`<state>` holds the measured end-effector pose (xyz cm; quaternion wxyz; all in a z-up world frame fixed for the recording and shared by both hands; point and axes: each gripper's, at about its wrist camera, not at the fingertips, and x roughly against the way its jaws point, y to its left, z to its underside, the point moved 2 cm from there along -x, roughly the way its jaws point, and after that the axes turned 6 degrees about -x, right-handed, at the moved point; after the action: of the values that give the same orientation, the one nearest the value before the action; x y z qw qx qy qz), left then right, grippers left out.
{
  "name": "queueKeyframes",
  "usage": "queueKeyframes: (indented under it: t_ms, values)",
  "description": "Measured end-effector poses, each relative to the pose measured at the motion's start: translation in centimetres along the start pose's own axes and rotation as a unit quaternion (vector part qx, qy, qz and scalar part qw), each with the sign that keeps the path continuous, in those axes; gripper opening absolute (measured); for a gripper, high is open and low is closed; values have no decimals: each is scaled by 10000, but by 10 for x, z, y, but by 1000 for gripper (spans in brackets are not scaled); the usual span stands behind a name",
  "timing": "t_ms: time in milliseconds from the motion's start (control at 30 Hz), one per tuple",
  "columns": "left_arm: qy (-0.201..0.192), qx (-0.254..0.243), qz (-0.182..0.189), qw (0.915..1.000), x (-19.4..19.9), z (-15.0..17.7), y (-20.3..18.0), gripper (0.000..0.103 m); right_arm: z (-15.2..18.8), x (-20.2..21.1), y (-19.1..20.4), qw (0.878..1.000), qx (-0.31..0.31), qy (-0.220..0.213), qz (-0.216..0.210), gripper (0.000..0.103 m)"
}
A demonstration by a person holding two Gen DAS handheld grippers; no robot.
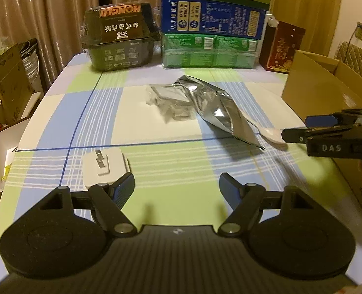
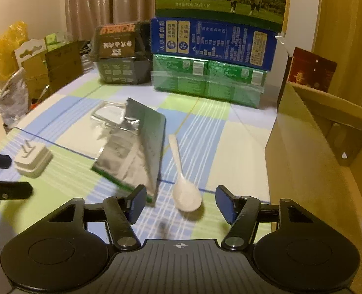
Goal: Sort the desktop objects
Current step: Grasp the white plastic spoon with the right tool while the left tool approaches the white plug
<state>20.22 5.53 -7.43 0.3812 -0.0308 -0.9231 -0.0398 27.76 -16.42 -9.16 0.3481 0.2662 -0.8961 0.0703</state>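
Observation:
A white plug adapter (image 1: 104, 167) lies prongs-up on the checked tablecloth, just ahead and left of my open left gripper (image 1: 176, 187); in the right wrist view the adapter (image 2: 32, 160) sits at the left. A silver foil pouch (image 1: 217, 109) and a clear plastic wrapper (image 1: 167, 103) lie mid-table. A white plastic spoon (image 2: 184, 191) rests bowl-first between the fingers of my open right gripper (image 2: 181, 204), which hovers over it without touching. In the left wrist view the right gripper (image 1: 295, 128) comes in from the right, at the spoon (image 1: 272, 137).
An open cardboard box (image 2: 310, 152) stands at the table's right side. At the back stand a black food container (image 1: 119, 41), stacked green and blue milk cartons (image 1: 211, 41) and a red box (image 1: 283, 46). Boxes and bags crowd the floor left of the table edge (image 1: 17, 142).

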Motion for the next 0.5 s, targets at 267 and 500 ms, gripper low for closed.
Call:
queueKeyframes:
  t_ms: [267,500]
  values:
    - [-10,-11,-37,10000,-11,-2,10,72,8,-35,-3,9994,165,310,80,54]
    - [-24,286,-240,9993,-13,1,35,73,9,-49,-10,9990,88,426,55,49]
